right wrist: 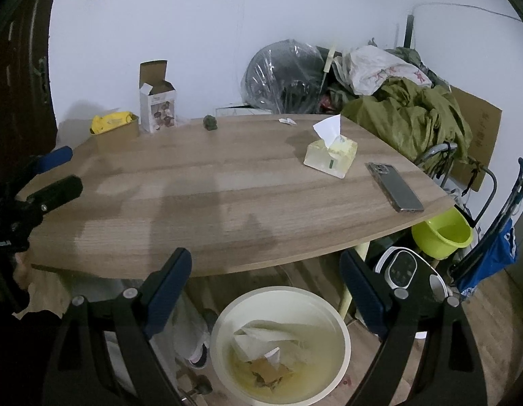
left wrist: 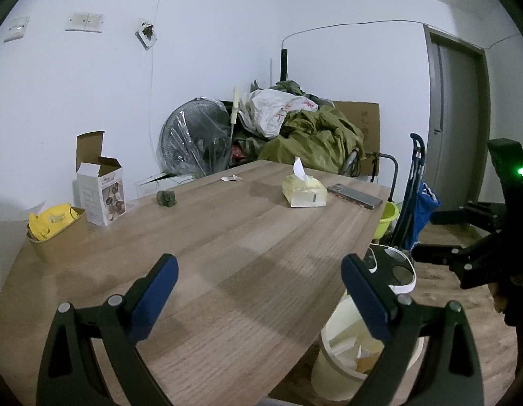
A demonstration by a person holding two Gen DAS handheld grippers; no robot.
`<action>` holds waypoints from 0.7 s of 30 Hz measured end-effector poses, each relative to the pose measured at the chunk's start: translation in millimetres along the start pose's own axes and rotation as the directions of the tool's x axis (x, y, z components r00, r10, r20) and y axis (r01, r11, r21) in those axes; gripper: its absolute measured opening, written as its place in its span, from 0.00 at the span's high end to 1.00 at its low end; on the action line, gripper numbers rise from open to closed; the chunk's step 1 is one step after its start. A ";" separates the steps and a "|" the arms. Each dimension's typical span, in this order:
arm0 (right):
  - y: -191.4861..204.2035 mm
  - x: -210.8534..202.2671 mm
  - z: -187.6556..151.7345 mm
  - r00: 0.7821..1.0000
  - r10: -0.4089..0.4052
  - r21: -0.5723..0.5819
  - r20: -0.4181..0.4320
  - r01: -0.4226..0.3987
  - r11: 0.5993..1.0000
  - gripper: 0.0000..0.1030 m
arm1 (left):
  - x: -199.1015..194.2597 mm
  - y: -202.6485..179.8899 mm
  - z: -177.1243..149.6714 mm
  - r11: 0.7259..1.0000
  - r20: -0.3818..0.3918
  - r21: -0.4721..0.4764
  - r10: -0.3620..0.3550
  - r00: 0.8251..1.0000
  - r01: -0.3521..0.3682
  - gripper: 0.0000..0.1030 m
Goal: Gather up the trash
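Both grippers empty, jaws spread wide. Left gripper (left wrist: 259,270) hovers over near part of wooden table (left wrist: 227,237); right gripper (right wrist: 266,267) hangs above cream bin (right wrist: 339,331) on floor just past table edge. Bin holds crumpled tissue (right wrist: 278,330) and brown scrap (right wrist: 266,368). On table: small paper scrap (right wrist: 287,120) at far edge, dark lump (right wrist: 210,122), tissue pack (right wrist: 330,154), phone (right wrist: 395,186), open carton (right wrist: 158,108), brown box with yellow bag (right wrist: 114,120)

Print shows on the white carton (left wrist: 100,191) and cardboard sheet (left wrist: 362,125), too blurred to read.
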State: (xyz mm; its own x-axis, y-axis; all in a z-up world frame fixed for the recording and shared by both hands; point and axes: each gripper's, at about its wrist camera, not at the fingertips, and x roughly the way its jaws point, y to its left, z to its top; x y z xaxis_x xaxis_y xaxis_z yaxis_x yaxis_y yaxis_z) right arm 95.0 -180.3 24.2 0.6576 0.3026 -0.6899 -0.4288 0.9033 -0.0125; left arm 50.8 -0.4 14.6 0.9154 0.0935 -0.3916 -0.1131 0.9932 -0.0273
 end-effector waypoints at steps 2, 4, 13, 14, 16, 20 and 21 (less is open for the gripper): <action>1.0 0.9 0.4 1.000 0.000 -0.003 -0.001 0.000 1.000 0.14 | 0.0 1.2 0.2 1.000 0.003 -0.004 0.003 1.000 -0.003 0.06; 1.4 1.3 0.6 1.000 0.002 -0.004 -0.002 -0.002 1.000 0.14 | 0.2 3.4 -0.9 1.000 0.004 -0.007 0.006 1.000 -0.006 0.06; 0.3 1.6 1.1 1.000 0.006 -0.007 0.000 -0.006 1.000 0.14 | 0.4 7.1 -1.0 1.000 0.003 -0.005 0.006 1.000 -0.006 0.06; 0.2 1.5 1.2 1.000 0.007 -0.006 0.001 -0.007 1.000 0.14 | 0.4 7.0 -0.7 1.000 0.004 -0.005 0.005 1.000 -0.005 0.06; 0.1 1.5 1.1 1.000 0.007 -0.003 0.001 -0.007 1.000 0.14 | 0.3 7.0 -0.9 1.000 0.005 -0.005 0.007 1.000 -0.007 0.06; 0.2 1.5 1.0 1.000 0.007 -0.005 0.000 -0.007 1.000 0.14 | 0.9 7.3 -0.9 1.000 0.001 -0.006 0.005 1.000 -0.005 0.06; 0.4 1.6 1.0 1.000 0.007 -0.004 0.000 -0.007 1.000 0.14 | 0.9 7.9 -1.3 1.000 -0.001 -0.007 0.007 1.000 -0.007 0.06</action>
State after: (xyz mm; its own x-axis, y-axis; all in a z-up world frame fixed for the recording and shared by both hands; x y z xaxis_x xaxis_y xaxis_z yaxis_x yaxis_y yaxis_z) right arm 96.5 -179.2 23.8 0.6548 0.3086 -0.6899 -0.4357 0.9000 -0.0110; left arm 50.2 7.5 12.8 0.9144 0.1000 -0.3923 -0.1217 0.9921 -0.0310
